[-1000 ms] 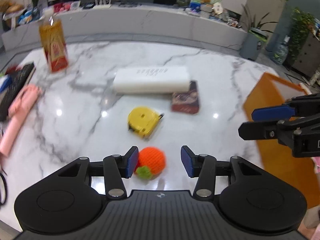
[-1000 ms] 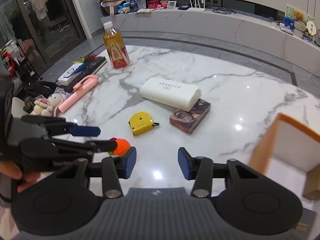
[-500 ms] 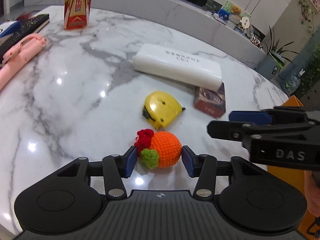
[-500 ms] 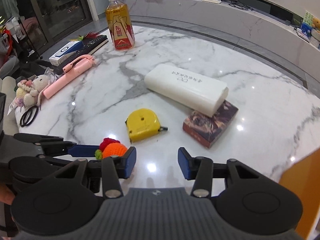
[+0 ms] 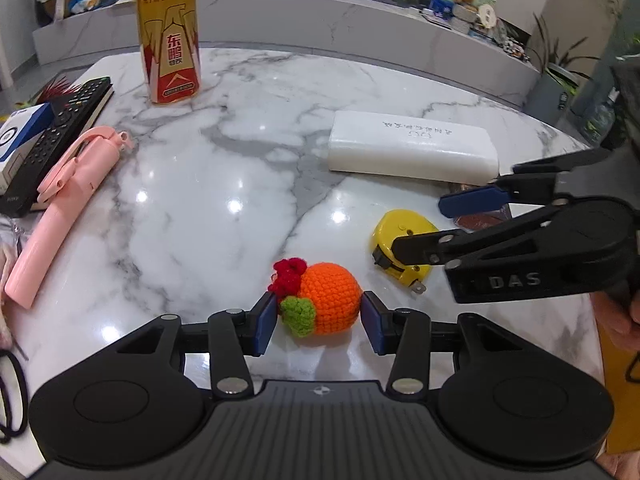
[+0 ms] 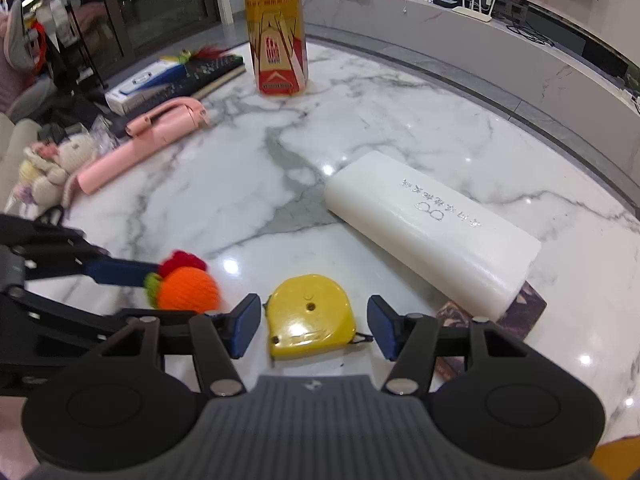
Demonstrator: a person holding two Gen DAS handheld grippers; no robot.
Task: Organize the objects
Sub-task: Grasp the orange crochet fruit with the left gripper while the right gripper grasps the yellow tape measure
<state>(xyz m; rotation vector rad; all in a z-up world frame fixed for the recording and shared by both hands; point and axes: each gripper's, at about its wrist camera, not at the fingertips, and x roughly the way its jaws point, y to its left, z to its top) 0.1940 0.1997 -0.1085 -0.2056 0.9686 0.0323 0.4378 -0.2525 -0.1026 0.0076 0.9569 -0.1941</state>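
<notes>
Left wrist view. Marble table (image 5: 248,152). Bottle (image 5: 169,32) of amber drink stands upright at 11 o'clock, cap on. White case (image 5: 412,152) lies closed at 1 o'clock; contents not visible. Pink selfie stick (image 5: 68,208) at 9 o'clock, beside a black remote (image 5: 64,128). Left gripper (image 5: 319,322) pitched steeply down; crochet orange (image 5: 326,298) sits between its blue pads, which stand right at its sides; contact cannot be judged. Right gripper (image 5: 424,226) enters from 3 o'clock over the yellow tape measure (image 5: 402,248).

Right wrist view. Right gripper (image 6: 314,330) also pitched down, jaws just widened and released; the tape measure (image 6: 310,318) lies flat between them with a gap on each side. White case (image 6: 432,232) at 1 o'clock, one end resting on a dark box (image 6: 520,312). Crochet orange (image 6: 186,290) at 9 o'clock, left gripper's pad alongside.
</notes>
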